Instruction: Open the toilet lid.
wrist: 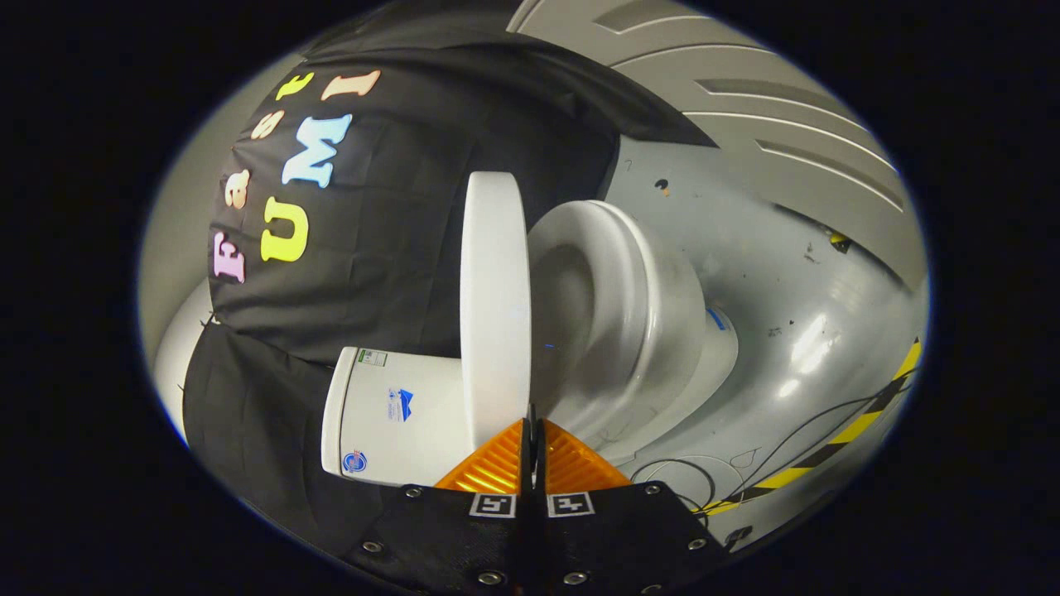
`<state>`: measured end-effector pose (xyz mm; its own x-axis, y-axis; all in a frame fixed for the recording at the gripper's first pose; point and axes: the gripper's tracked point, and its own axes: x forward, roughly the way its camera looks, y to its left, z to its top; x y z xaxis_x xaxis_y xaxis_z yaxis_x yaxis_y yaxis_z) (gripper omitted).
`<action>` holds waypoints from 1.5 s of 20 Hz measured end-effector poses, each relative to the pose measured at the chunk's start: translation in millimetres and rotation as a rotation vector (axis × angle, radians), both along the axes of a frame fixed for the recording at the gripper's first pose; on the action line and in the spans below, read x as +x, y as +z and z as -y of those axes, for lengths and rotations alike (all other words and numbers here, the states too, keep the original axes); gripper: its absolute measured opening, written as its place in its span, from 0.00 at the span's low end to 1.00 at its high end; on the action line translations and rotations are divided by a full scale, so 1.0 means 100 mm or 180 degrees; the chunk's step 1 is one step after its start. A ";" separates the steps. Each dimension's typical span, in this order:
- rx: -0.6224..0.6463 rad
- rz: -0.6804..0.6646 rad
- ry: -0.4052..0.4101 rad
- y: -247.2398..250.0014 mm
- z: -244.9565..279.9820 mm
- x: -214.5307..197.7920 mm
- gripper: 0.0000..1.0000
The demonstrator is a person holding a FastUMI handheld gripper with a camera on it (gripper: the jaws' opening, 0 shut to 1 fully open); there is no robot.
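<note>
Toilet lid (495,306) stands raised off the bowl (629,323), against the tank (397,414), just ahead of the tool (532,430), whose fingers are together, holding nothing. It looks rigid, smooth, probably slippery plastic; its free rim seems the best hold.

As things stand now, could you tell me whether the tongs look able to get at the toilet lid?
Probably yes. The tongs are closed, their tips right at the raised toilet lid, which stands away from the seat beside the tank. Nothing lies between them; whether they touch is unclear.
</note>
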<state>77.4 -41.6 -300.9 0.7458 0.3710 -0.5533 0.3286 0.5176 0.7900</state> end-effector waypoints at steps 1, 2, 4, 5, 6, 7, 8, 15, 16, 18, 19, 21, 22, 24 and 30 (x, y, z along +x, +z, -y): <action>-0.0033 -0.0005 -0.0007 0.04 0.00 0.01 0.00; -0.0054 -0.0005 -0.0008 0.07 -0.03 0.01 0.00; -0.0096 0.0003 -0.0025 0.14 -0.05 0.01 0.00; -0.0137 0.0014 -0.0037 0.18 -0.06 0.02 0.00; -0.0189 0.0029 -0.0030 0.21 -0.09 0.02 0.00; -0.0251 0.0058 -0.0024 0.26 -0.10 0.04 0.00; -0.0311 0.0086 -0.0007 0.30 -0.14 0.04 0.00; -0.0765 0.0210 0.0085 0.68 -0.35 0.09 0.00; -0.0811 0.0208 0.0084 0.71 -0.37 0.10 0.00; -0.0887 0.0216 0.0085 0.77 -0.42 0.11 0.00; -0.0937 0.0224 0.0095 0.80 -0.44 0.11 0.00; -0.1023 0.0227 0.0114 0.82 -0.47 0.11 0.00; -0.1043 0.0223 0.0108 0.84 -0.48 0.11 0.00; -0.1127 0.0232 0.0108 0.89 -0.53 0.13 0.00; -0.1554 0.0350 0.0228 1.07 -0.68 0.16 0.00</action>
<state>93.2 26.8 -194.2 0.7916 0.1409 -0.5946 0.2072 0.8535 0.4781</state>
